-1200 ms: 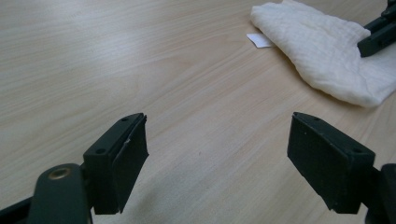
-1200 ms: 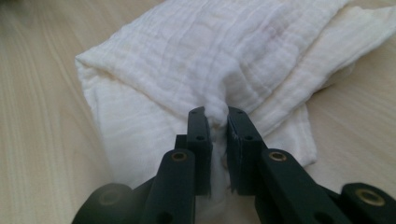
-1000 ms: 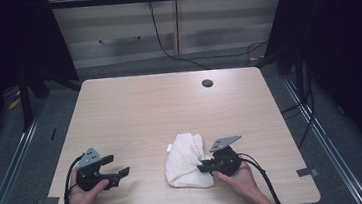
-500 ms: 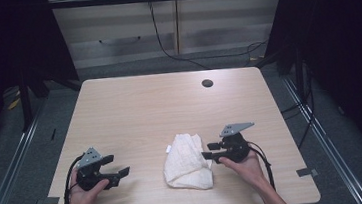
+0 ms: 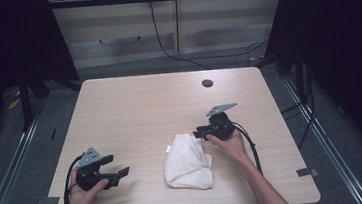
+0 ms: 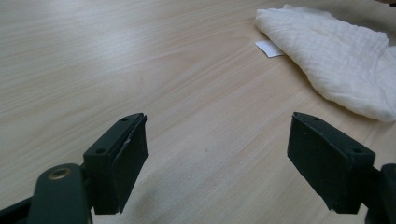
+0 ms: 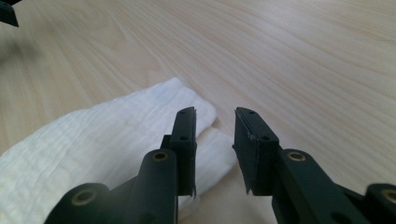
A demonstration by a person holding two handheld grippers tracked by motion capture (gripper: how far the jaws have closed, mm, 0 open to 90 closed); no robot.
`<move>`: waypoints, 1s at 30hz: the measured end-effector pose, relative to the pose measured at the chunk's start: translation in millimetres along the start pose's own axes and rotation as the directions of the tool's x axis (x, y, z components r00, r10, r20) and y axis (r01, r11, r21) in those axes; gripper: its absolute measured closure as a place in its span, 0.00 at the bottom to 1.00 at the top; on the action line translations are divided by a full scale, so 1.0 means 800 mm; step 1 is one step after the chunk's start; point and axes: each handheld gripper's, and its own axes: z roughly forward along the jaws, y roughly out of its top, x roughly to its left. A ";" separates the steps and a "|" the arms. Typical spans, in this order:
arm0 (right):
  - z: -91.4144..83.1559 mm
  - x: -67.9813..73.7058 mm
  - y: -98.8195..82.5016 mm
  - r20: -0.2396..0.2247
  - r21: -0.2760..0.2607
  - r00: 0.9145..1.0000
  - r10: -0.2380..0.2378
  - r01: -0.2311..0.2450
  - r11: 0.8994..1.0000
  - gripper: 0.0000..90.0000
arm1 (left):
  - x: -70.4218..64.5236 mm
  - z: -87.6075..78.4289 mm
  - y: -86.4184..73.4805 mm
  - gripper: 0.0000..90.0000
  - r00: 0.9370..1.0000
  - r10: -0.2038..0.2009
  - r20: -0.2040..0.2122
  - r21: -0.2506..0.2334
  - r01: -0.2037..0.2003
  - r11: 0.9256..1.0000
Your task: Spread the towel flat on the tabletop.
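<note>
The right gripper (image 5: pixel 203 133) has lifted away from the white cloth (image 5: pixel 187 160) and now hovers just above its far corner, jaws slightly apart and empty. The cloth lies released, bunched on the table (image 5: pixel 134 111). The left gripper (image 5: pixel 118 167), jaws wide apart, rests well to the cloth's left. The fold step appears complete.

Light wood-grain table (image 5: pixel 134 106) with a small round dark hole (image 5: pixel 207 83) near the far edge. A crumpled white cloth (image 5: pixel 188 161) lies on it toward the near side, little white tag (image 6: pixel 269 48) sticking out flat beside it.
</note>
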 end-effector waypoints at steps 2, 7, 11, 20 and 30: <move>0.009 -0.005 0.000 -0.004 0.003 1.000 0.009 -0.009 1.000 0.78 | 0.001 0.000 0.000 0.22 1.000 0.006 -0.002 0.003 -0.006 1.000; 0.022 -0.010 -0.007 0.008 0.038 1.000 0.021 -0.021 0.999 0.78 | 0.002 -0.001 0.000 0.22 1.000 0.005 -0.001 0.002 -0.005 1.000; 0.026 -0.013 -0.010 0.019 0.044 1.000 0.020 -0.021 0.999 0.77 | 0.001 -0.002 0.000 0.22 1.000 0.006 0.007 -0.008 -0.006 1.000; 0.028 -0.012 -0.013 -0.004 0.054 1.000 0.025 -0.024 0.998 0.94 | 0.003 -0.003 -0.001 0.22 1.000 -0.005 -0.002 -0.011 0.005 1.000; 0.004 -0.009 -0.003 -0.024 -0.020 0.999 0.044 -0.044 0.999 0.98 | 0.004 -0.004 -0.001 0.22 1.000 -0.007 -0.004 -0.013 0.007 1.000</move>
